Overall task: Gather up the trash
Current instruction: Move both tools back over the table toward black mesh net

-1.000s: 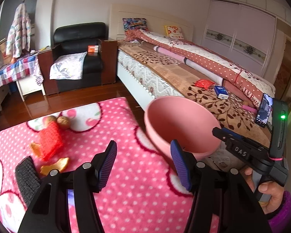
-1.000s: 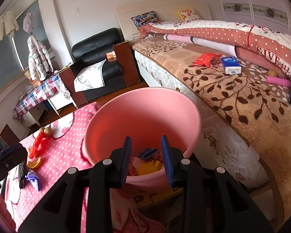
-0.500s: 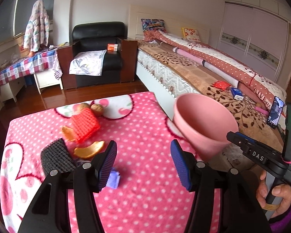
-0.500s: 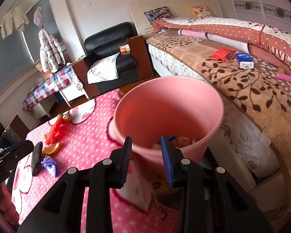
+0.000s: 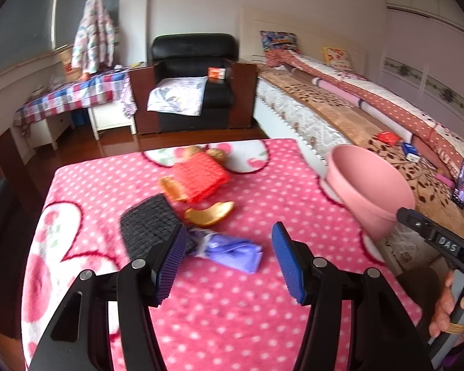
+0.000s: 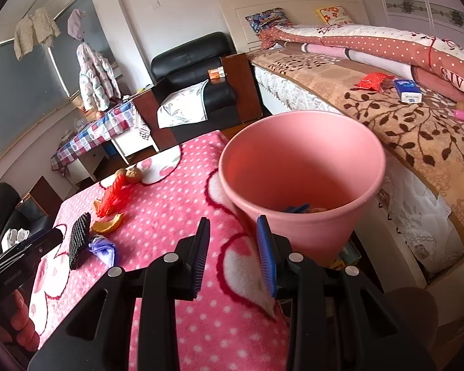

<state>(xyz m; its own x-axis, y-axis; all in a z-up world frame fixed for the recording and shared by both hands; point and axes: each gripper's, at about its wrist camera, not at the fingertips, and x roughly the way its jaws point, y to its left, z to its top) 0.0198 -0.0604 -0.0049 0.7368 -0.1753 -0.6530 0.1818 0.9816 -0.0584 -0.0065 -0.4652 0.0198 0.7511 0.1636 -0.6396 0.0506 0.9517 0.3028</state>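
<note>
Now the left tongs (image 5: 229, 259) hover wide apart over the table (image 5: 263, 318), which is covered with a pink polka-dot fleece blanket, and nothing sits between their blue ribbed pads (image 5: 289, 262). Just beyond them lies a crumpled purple plastic wrapper (image 5: 232, 252), its near end level with the tips of the tongs but not touching either pad. Beside the wrapper, to its left, lies a flat black woven mesh piece (image 5: 148, 225), and just behind it a curved orange peel (image 5: 210, 215). Farther back lies a red foam fruit net (image 5: 202, 177) with a second piece of orange peel (image 5: 170, 187) at its left edge and two brown round nuts or fruits (image 5: 205, 153) behind it. The right tongs (image 6: 233, 255) are narrowed at the near rim of a pink plastic bucket (image 6: 303, 167), the right pad against the bucket's outer wall; the bucket's near wall hides whether the rim is actually pinched, so I cannot tell if they hold it. This bucket sits off the table's right edge, between the table and the bed (image 6: 417, 130), and scraps of blue and orange trash (image 6: 303, 208) lie in its bottom. From the left wrist view the same bucket (image 5: 368, 191) appears tilted toward the table, with the right hand (image 5: 454, 306) gripping the handle below it.
</note>
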